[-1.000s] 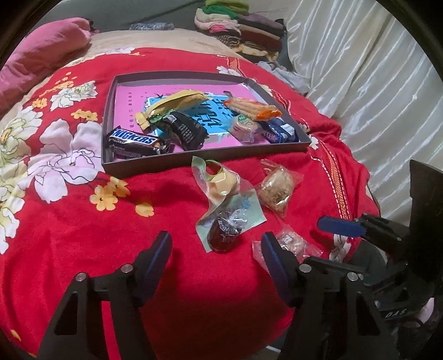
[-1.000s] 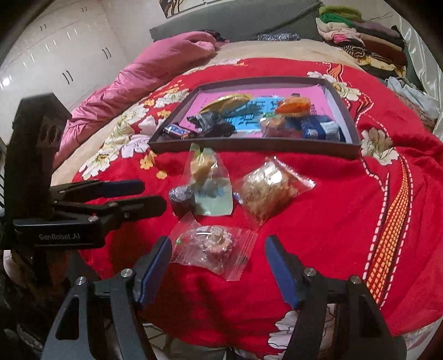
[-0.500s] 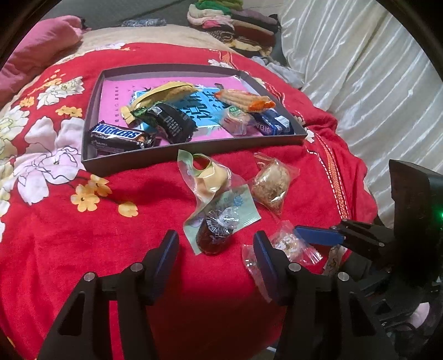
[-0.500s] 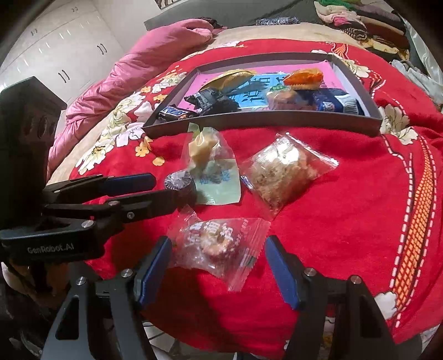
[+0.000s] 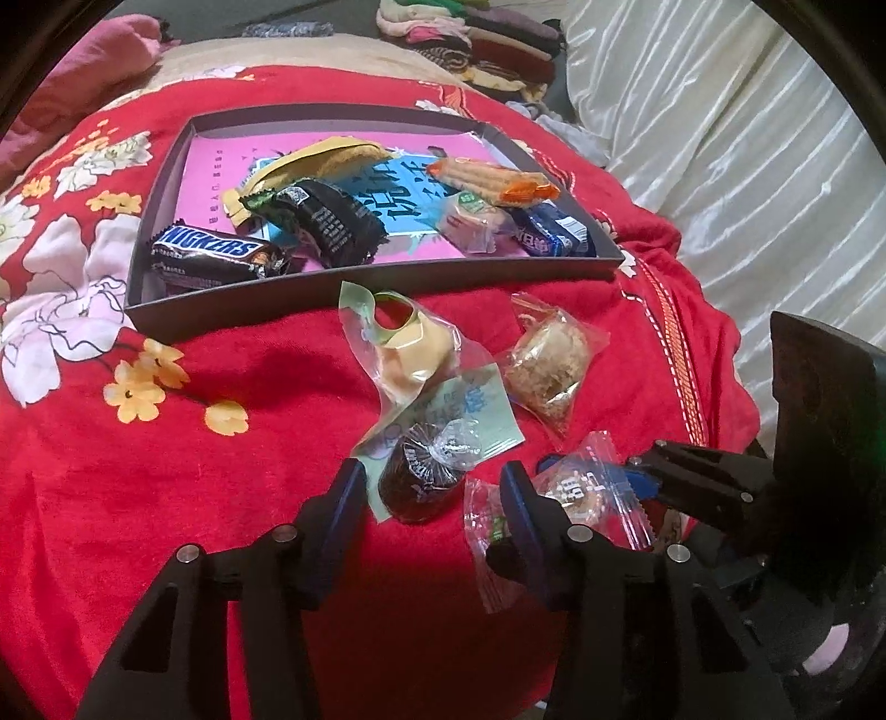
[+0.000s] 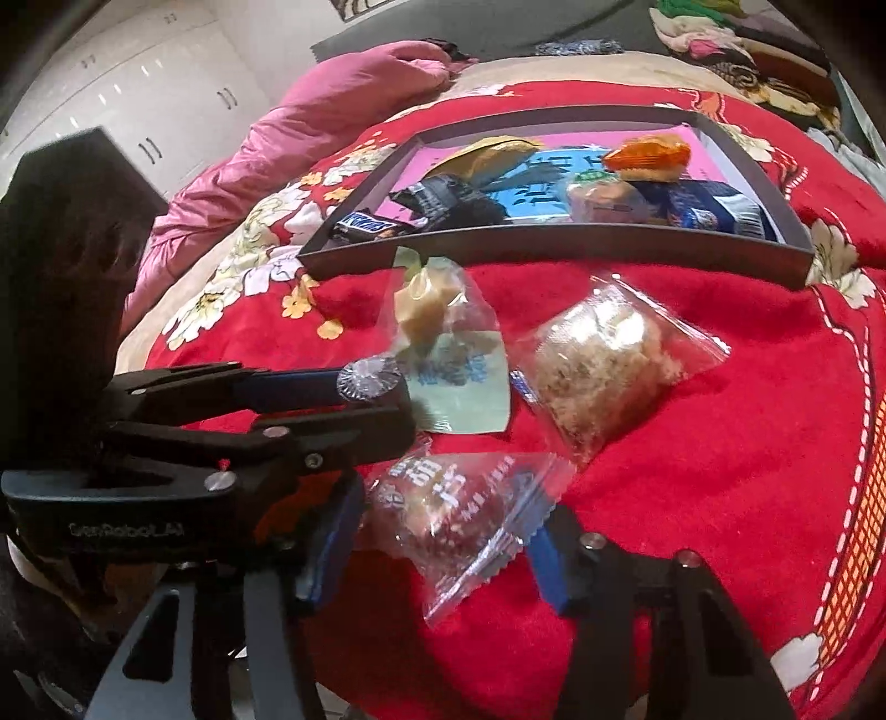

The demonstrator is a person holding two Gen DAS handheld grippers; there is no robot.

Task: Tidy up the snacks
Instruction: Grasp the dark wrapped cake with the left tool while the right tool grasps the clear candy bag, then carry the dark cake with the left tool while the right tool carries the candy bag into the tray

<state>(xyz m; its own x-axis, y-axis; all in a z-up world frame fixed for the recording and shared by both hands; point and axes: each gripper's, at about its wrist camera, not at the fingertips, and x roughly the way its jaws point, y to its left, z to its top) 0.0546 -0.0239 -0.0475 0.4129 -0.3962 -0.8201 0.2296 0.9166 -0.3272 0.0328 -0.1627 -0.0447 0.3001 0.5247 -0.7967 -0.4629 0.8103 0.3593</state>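
A dark tray [image 5: 354,285] with a pink liner lies on the red blanket and holds several wrapped snacks, a Snickers bar [image 5: 213,252] among them. In front of it lie loose snacks: a yellow pastry bag [image 5: 412,346], a crumbly cake bag [image 5: 548,360], a dark round candy [image 5: 423,479] and a clear bag with a red-brown pastry [image 6: 443,515]. My left gripper [image 5: 432,498] is open with the dark candy between its fingers. My right gripper [image 6: 443,545] is open around the clear pastry bag. Neither is closed on its snack.
The tray also shows in the right wrist view [image 6: 554,243]. A pink quilt [image 6: 332,111] lies at the far left, folded clothes [image 5: 470,39] at the back, a white curtain [image 5: 747,138] to the right. The bed edge is just under both grippers.
Both grippers have moved forward and down. The left one now straddles the dark candy; the right one now straddles the clear pastry bag. Snacks have not moved.
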